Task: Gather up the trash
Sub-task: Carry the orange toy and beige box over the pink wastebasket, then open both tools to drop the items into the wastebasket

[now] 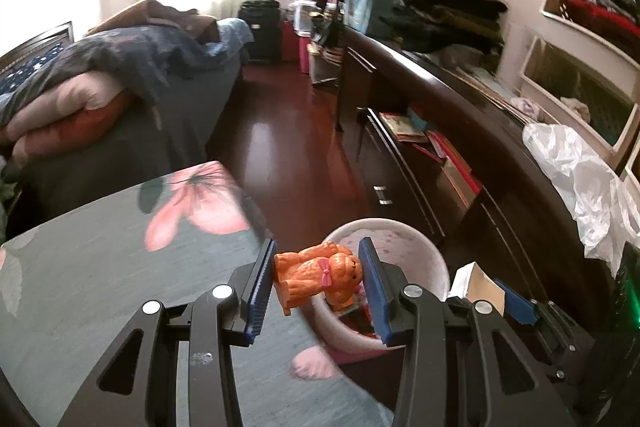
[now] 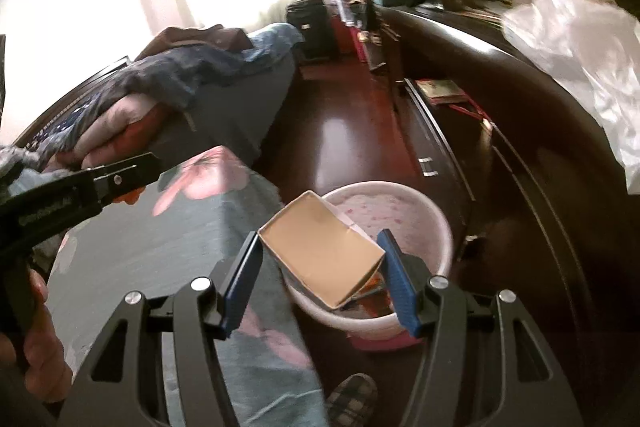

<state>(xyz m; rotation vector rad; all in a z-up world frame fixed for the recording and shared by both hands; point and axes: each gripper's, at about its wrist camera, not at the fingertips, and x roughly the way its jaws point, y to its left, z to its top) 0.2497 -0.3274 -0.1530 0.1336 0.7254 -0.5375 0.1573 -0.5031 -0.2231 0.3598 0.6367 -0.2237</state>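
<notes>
Trash bin (image 1: pixel 432 259), pink-white, on the floor off the flowered table's (image 1: pixel 100 267) near corner. My left gripper (image 1: pixel 318 277) is clamped on an orange toy dog (image 1: pixel 316 273) above its rim; my right gripper (image 2: pixel 320 267) pinches an open cardboard box (image 2: pixel 320 251) over it.

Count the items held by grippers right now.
2. An orange toy dog sits between the left gripper fingers, and an open cardboard box is in the right gripper; both are above the pink bin. The bin's contents are partly hidden.
</notes>
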